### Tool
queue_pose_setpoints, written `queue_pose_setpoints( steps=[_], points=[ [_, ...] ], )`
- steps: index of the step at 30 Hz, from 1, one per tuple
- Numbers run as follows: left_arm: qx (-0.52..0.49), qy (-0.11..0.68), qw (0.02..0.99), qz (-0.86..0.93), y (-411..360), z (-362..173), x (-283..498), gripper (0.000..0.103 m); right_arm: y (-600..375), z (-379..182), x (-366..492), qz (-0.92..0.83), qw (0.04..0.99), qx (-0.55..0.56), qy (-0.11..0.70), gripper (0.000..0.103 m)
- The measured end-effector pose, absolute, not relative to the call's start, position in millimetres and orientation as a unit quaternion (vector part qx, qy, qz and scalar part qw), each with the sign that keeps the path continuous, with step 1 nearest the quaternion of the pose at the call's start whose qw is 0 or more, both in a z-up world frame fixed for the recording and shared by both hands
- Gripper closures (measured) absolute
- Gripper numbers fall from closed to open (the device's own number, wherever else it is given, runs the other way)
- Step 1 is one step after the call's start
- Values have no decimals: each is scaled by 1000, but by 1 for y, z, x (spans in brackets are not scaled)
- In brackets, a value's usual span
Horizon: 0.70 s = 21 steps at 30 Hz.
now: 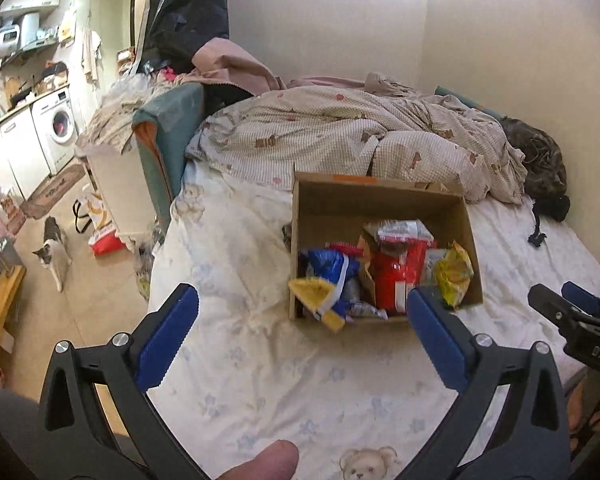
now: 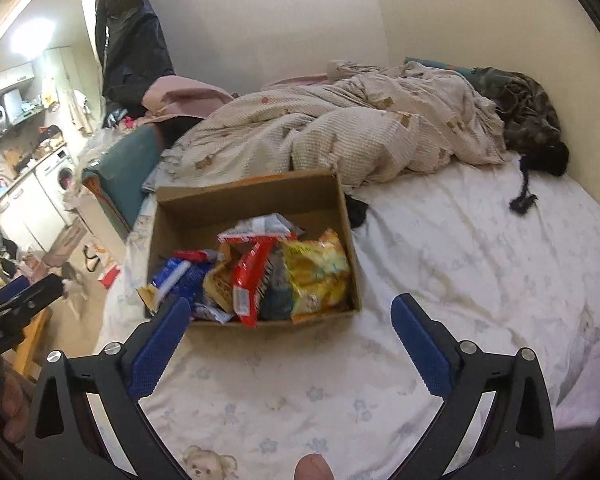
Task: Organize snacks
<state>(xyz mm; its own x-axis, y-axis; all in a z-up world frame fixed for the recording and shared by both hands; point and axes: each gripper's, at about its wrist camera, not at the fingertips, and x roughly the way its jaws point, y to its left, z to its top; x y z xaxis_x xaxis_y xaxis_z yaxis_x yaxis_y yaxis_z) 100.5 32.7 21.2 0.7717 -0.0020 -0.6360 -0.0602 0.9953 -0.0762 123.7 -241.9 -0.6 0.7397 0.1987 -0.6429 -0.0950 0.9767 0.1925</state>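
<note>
Nearest to the cameras, the left tongs (image 1: 302,300) and the right tongs (image 2: 290,308) both stood wide open and held nothing. They hovered above the bed sheet (image 2: 440,248), just short of the near wall of the cardboard box (image 2: 172,216).

The box lay on the bed, and the snacks were inside it, heaped against its near side: a blue packet (image 2: 180,278) on the left, a red packet (image 2: 252,276) in the middle, a yellow bag (image 2: 320,272) on the right. A yellow wrapper (image 1: 314,292) hung over the near left edge. The far half of the box was bare.

I saw no snack lying loose on the sheet. This could fit snacks gathered into the box, or snacks waiting to be sorted out of it, so I could not judge the step. Any grasp would need care, because the packets overlapped.

Beyond the box lay a rumpled quilt (image 1: 360,136); far left, a cat (image 1: 54,250) walked on the floor.
</note>
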Motion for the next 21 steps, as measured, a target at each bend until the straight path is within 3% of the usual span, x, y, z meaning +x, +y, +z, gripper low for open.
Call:
queue_pose_setpoints(
  steps=[9, 21],
  points=[
    [-50, 326, 944, 20, 36, 10, 87, 0, -216, 3, 100, 67, 949, 11, 307, 0],
    [-33, 329, 944, 15, 24, 5, 90, 0, -211, -9, 109, 68, 941, 19, 331, 0]
  ],
)
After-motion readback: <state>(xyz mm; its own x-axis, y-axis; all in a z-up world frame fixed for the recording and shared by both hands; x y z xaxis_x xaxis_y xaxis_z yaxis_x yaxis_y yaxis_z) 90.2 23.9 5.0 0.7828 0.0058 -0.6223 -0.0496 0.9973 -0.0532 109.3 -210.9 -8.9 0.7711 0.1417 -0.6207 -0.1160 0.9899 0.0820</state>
